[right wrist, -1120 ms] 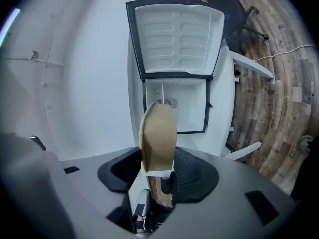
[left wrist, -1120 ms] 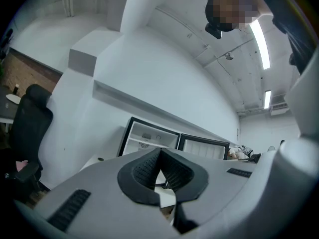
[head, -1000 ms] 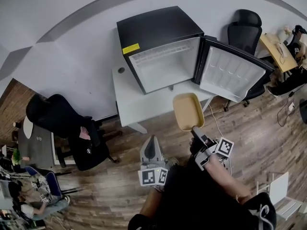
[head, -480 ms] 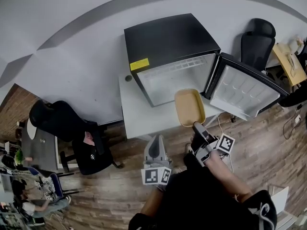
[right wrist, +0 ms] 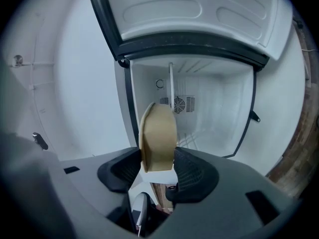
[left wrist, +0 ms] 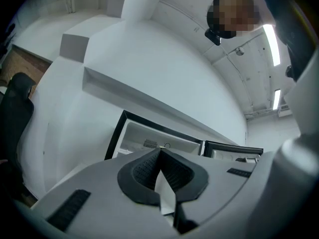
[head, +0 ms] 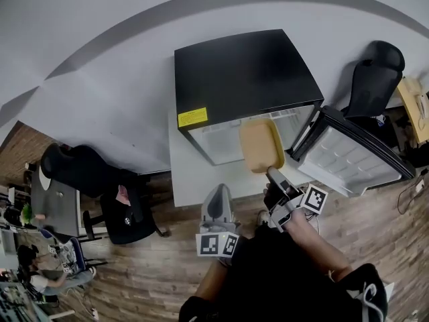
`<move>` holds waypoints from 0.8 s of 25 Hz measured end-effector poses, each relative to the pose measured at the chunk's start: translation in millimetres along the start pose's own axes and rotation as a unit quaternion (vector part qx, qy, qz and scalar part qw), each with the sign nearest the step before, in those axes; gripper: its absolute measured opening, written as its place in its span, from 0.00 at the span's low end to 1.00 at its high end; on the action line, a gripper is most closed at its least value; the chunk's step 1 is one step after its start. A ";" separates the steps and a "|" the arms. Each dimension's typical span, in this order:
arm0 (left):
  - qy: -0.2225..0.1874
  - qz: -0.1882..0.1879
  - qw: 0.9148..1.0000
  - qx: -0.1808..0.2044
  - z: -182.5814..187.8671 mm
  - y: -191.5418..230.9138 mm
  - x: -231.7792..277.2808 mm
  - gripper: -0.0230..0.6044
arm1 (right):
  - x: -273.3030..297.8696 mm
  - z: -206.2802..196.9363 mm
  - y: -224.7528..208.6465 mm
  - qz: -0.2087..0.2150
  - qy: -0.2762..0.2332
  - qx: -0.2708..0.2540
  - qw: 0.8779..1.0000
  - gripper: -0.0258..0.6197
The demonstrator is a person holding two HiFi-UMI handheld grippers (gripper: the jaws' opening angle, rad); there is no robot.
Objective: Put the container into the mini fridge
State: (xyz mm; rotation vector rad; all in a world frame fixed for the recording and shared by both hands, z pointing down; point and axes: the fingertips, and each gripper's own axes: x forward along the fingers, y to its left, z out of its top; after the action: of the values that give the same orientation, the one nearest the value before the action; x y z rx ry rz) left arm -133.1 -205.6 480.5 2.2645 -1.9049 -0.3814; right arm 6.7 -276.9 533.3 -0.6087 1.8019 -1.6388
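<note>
The tan oval container (head: pixel 261 145) is held out level in front of the black mini fridge (head: pixel 244 72), over the white table (head: pixel 191 180) that carries the fridge. My right gripper (head: pixel 273 173) is shut on the container's near end. In the right gripper view the container (right wrist: pixel 158 133) stands edge-on between the pads of the right gripper (right wrist: pixel 158 168), pointing into the white fridge interior (right wrist: pixel 214 113). The fridge door (head: pixel 352 159) hangs open to the right. My left gripper (head: pixel 218 192) is shut and empty, lower left of the container; its pads (left wrist: pixel 149 166) meet at the tips.
A black office chair (head: pixel 84 170) stands left of the table, with another chair (head: pixel 375 76) right of the fridge. A wooden desk (head: pixel 417 102) sits at the far right edge. Wood floor (head: pixel 154 274) lies under me, and the grey wall (head: pixel 100 66) runs behind the fridge.
Both grippers have moved toward the fridge. The container, earlier short of the table's front edge, now reaches over the table to the fridge opening. The door is still open.
</note>
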 end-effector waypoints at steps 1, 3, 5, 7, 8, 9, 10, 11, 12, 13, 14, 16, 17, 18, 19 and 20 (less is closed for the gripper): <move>0.001 0.001 1.000 -0.001 -0.3 1.6 6.0 0.07 | 5.9 3.9 -0.3 0.000 0.002 -0.001 1.000 0.38; 0.004 0.004 1.000 0.003 -0.4 5.2 14.7 0.07 | 15.7 11.2 -3.1 -0.002 0.003 -0.003 1.000 0.38; 0.008 0.001 1.000 0.007 1.6 8.0 21.2 0.07 | 22.9 17.7 -6.9 -0.007 -0.003 -0.004 1.000 0.38; 0.008 -0.008 1.000 0.014 5.7 9.7 27.8 0.07 | 29.6 23.1 -8.6 -0.010 -0.010 -0.005 1.000 0.38; 0.009 -0.013 1.000 0.017 7.8 11.1 30.7 0.07 | 32.9 24.8 -9.2 -0.011 -0.013 -0.006 1.000 0.38; 0.012 -0.016 1.000 0.018 9.3 13.0 33.3 0.07 | 36.0 25.6 -9.9 -0.013 -0.016 -0.007 1.000 0.38; 0.014 -0.018 1.000 0.017 10.4 14.9 35.7 0.07 | 38.6 25.7 -11.0 -0.015 -0.019 -0.007 1.000 0.38; 0.016 -0.021 1.000 0.016 11.4 16.5 38.3 0.07 | 40.8 25.9 -12.5 -0.018 -0.020 -0.007 1.000 0.38; 0.016 -0.025 0.999 0.015 12.4 17.4 41.3 0.07 | 43.2 26.5 -14.0 -0.020 -0.021 -0.009 1.000 0.38; 0.016 -0.028 0.999 0.015 13.1 18.2 44.4 0.07 | 46.0 27.7 -15.2 -0.020 -0.022 -0.011 1.000 0.38; 0.016 -0.031 0.999 0.015 13.1 19.2 47.1 0.07 | 49.2 29.1 -15.6 -0.020 -0.023 -0.012 0.999 0.38; 0.021 -0.036 0.999 0.012 10.8 21.2 49.1 0.07 | 54.8 31.3 -14.7 -0.017 -0.027 -0.013 0.999 0.38; 0.024 -0.038 0.999 0.011 8.9 22.0 48.9 0.07 | 56.7 32.1 -14.8 -0.018 -0.029 -0.014 0.999 0.38; 0.026 -0.039 0.999 0.010 6.9 22.9 48.7 0.07 | 58.2 33.0 -15.5 -0.019 -0.031 -0.016 0.999 0.39; 0.028 -0.040 0.999 0.010 5.4 23.8 48.6 0.07 | 59.6 34.1 -16.6 -0.022 -0.032 -0.018 0.999 0.39; 0.030 -0.040 0.999 0.008 4.5 24.8 48.6 0.07 | 61.1 35.3 -17.5 -0.024 -0.034 -0.020 0.999 0.39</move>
State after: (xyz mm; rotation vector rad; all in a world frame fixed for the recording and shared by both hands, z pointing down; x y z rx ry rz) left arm -150.1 -257.6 478.7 2.3408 -1.7984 -0.3072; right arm -12.2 -346.6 540.9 -0.7218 1.7866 -1.5977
